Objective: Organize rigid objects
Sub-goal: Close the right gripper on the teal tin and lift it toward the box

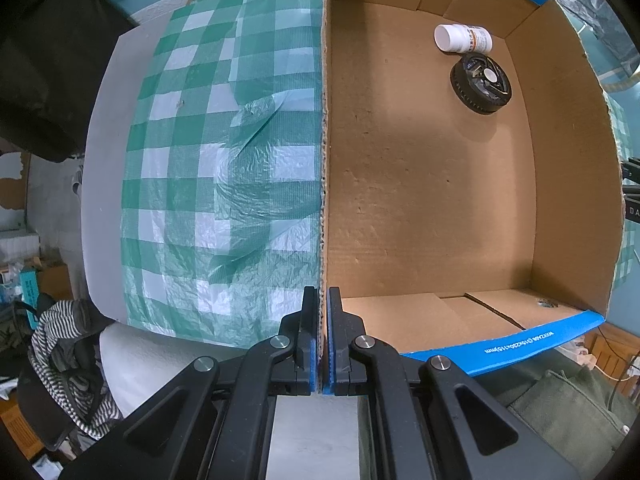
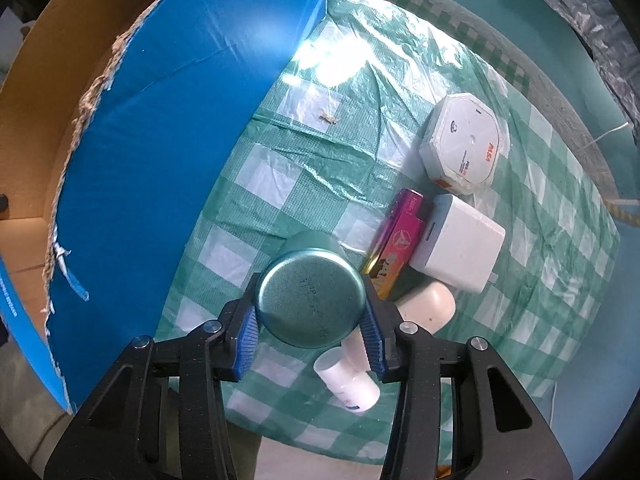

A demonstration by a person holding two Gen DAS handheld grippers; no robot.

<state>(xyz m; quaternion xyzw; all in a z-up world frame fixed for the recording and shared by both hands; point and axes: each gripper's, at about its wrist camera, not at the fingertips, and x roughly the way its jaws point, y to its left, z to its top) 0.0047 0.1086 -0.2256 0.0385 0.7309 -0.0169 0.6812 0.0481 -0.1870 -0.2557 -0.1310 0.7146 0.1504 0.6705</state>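
My left gripper [image 1: 323, 312] is shut on the near left wall of an open cardboard box [image 1: 420, 184]. Inside the box, at its far end, a white pill bottle [image 1: 463, 38] lies on its side next to a black round part [image 1: 481, 84]. My right gripper [image 2: 310, 320] is shut on a teal metal tin [image 2: 310, 306] and holds it above the checked cloth, just right of the box's blue outer wall [image 2: 168, 132]. On the cloth lie a white octagonal box [image 2: 466, 148], a pink packet [image 2: 396, 246], a white square box [image 2: 460, 254] and small white bottles [image 2: 352, 382].
A green and white checked plastic cloth [image 1: 224, 168] covers the table. A cream rounded object [image 2: 430, 306] lies by the pink packet. Clothes and clutter [image 1: 68, 352] sit beyond the table's left edge. A cable [image 2: 608, 132] runs past the far right edge.
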